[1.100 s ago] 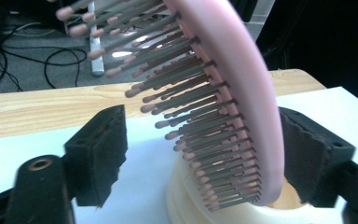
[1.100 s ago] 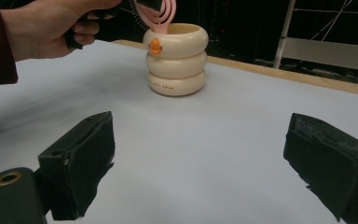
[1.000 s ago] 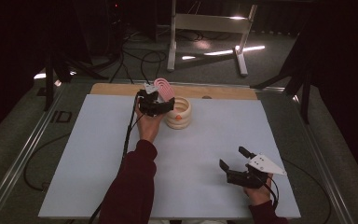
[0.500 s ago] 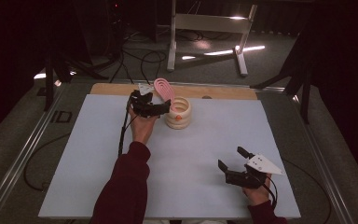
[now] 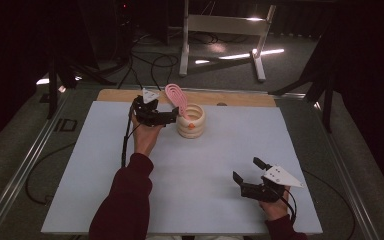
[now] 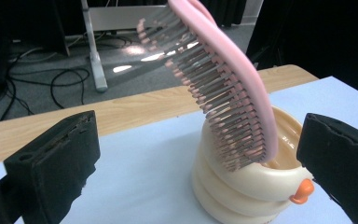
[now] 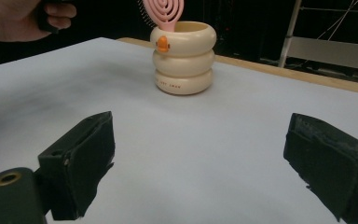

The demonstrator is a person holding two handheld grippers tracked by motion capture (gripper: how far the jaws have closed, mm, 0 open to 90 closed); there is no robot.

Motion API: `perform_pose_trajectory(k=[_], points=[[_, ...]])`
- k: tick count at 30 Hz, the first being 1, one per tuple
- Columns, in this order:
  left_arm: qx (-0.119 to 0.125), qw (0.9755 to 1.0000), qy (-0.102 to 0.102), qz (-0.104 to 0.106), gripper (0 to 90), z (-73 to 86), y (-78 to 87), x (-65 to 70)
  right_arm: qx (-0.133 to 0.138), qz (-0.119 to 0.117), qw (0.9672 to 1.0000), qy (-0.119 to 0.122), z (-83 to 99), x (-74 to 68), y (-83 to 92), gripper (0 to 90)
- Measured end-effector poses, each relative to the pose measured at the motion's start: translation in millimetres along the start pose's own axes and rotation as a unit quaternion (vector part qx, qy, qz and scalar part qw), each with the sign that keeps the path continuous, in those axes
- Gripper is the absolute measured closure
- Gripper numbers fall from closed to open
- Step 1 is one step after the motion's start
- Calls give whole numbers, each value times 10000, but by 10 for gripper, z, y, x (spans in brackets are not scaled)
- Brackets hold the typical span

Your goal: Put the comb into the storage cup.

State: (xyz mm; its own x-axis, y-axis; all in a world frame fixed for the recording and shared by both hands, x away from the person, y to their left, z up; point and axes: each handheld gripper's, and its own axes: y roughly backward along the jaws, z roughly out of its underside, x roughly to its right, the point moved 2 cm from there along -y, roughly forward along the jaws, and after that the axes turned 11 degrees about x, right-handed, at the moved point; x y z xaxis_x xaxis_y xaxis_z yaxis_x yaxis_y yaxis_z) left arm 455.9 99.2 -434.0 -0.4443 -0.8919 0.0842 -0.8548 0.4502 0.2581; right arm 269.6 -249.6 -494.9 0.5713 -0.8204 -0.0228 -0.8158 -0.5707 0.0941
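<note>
A cream ribbed cup (image 5: 190, 122) with a small orange beak stands at the far middle of the white table (image 5: 105, 175). A pink hairbrush (image 5: 176, 97) leans in it, head up and tilted left. My left gripper (image 5: 166, 114) hovers just left of the cup, open; its jaws have just been opening, and no pad touches the brush. In the left gripper view the brush (image 6: 223, 79) and the cup (image 6: 242, 182) rise close ahead between the wide jaws of that gripper (image 6: 200, 135). My right gripper (image 5: 246, 169) rests open near the front right, facing the cup (image 7: 183, 58) and the brush (image 7: 164, 11).
A wooden strip (image 5: 240, 99) runs along the table's far edge. Beyond it, on the floor, stand a white frame (image 5: 225, 30) and loose cables (image 5: 150, 60). Metal rails (image 5: 25, 170) border the table's sides. The person's left hand (image 7: 18, 18) is at the right gripper view's top left.
My left gripper has drawn back to the left, away from the cup, with its jaws wider. The brush stays leaning in the cup. The right gripper has not moved.
</note>
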Motion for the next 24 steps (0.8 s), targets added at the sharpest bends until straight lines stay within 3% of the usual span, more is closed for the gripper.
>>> perform_pose_trajectory(k=[3, 14, 24], points=[[-131, 9999, 3, 3, 0, -15, 41, -22, -3, -12, 10000, 11, 0, -11, -5, 91], [-125, 9996, -27, 244, 0, -56, 227, -79, -37, -47, 10000, 16, 10, -30, -21, 91], [-65, 9990, -297, 331, 0, -65, 438, -76, -48, -43, 10000, 4, 16, -30, -21, 91]])
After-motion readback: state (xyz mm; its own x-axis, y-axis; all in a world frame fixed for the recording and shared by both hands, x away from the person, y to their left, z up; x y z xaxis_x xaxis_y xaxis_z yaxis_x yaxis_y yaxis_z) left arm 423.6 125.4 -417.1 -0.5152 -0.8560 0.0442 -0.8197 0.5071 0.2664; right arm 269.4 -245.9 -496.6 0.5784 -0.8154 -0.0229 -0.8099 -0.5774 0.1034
